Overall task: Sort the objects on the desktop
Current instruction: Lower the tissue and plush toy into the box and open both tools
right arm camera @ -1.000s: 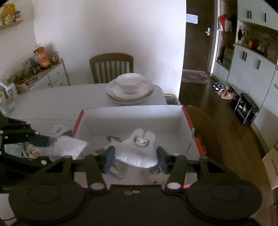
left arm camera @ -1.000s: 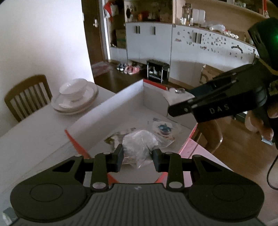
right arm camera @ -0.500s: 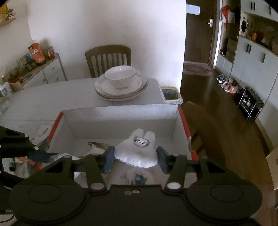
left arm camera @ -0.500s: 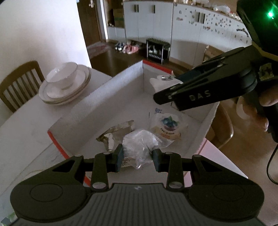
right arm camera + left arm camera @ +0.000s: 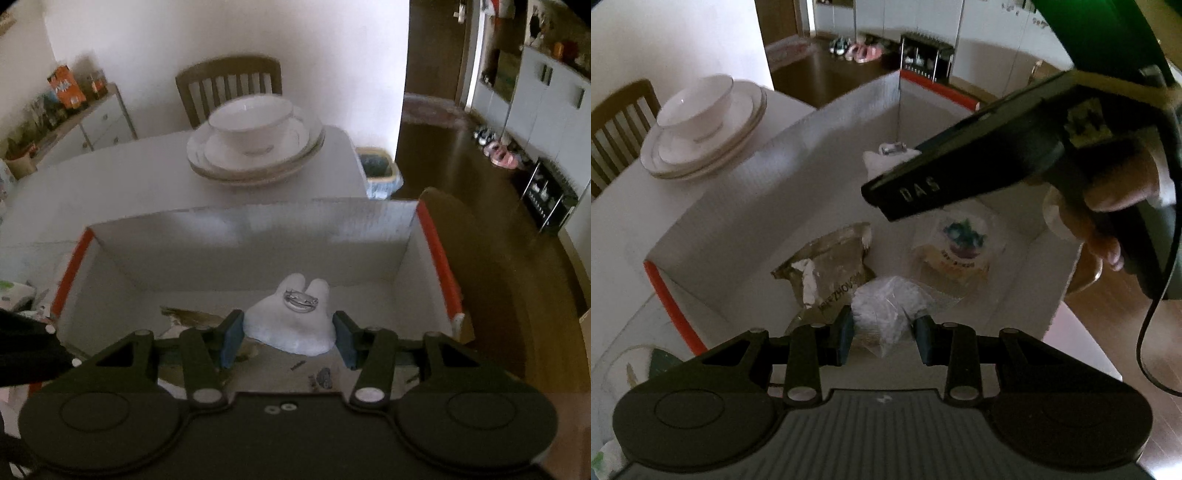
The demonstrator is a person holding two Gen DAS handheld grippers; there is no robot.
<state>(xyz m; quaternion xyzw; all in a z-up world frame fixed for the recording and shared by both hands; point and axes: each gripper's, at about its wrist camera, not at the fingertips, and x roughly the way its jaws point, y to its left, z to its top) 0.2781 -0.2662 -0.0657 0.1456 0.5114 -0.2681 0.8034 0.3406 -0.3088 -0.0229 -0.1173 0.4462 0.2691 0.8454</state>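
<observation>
My left gripper [image 5: 884, 334] is shut on a crumpled clear plastic bag [image 5: 886, 314] and holds it over the white cardboard box [image 5: 746, 206] with red edges. My right gripper [image 5: 288, 338] is shut on a white rabbit-shaped plush [image 5: 291, 325] with a metal pin on its back, inside the same box [image 5: 240, 236]; the plush also shows in the left wrist view [image 5: 886, 162] behind the right gripper's body. On the box floor lie a torn foil wrapper [image 5: 827, 266] and a round packaged item with a printed label [image 5: 960, 247].
A white bowl on stacked plates [image 5: 255, 147] stands on the table behind the box, also in the left wrist view [image 5: 701, 125]. A wooden chair [image 5: 229, 85] is beyond the table. A bin [image 5: 378, 173] sits on the floor at the table's corner.
Both grippers have moved forward and down over the box with their loads still held. The box interior now fills more of both views.
</observation>
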